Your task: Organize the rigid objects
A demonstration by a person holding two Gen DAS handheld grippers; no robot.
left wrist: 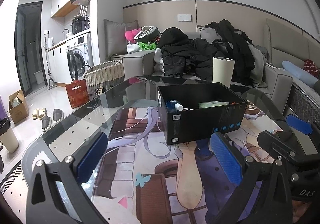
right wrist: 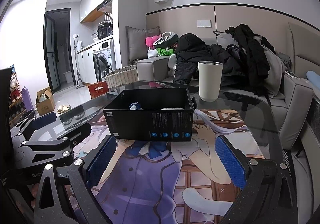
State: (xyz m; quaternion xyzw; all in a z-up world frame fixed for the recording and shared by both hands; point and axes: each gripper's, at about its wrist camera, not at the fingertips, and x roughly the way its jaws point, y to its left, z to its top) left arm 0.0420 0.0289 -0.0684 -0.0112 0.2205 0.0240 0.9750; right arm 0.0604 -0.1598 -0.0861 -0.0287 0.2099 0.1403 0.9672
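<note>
Left claw (left wrist: 158,156) and right claw (right wrist: 167,161) both gaped wide, empty; black box (right wrist: 150,124) sat at twelve o'clock on the tabletop (right wrist: 250,107).

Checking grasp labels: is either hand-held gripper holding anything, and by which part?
Nothing is held. The left hand-held gripper and right hand-held gripper are both open and empty.
</note>
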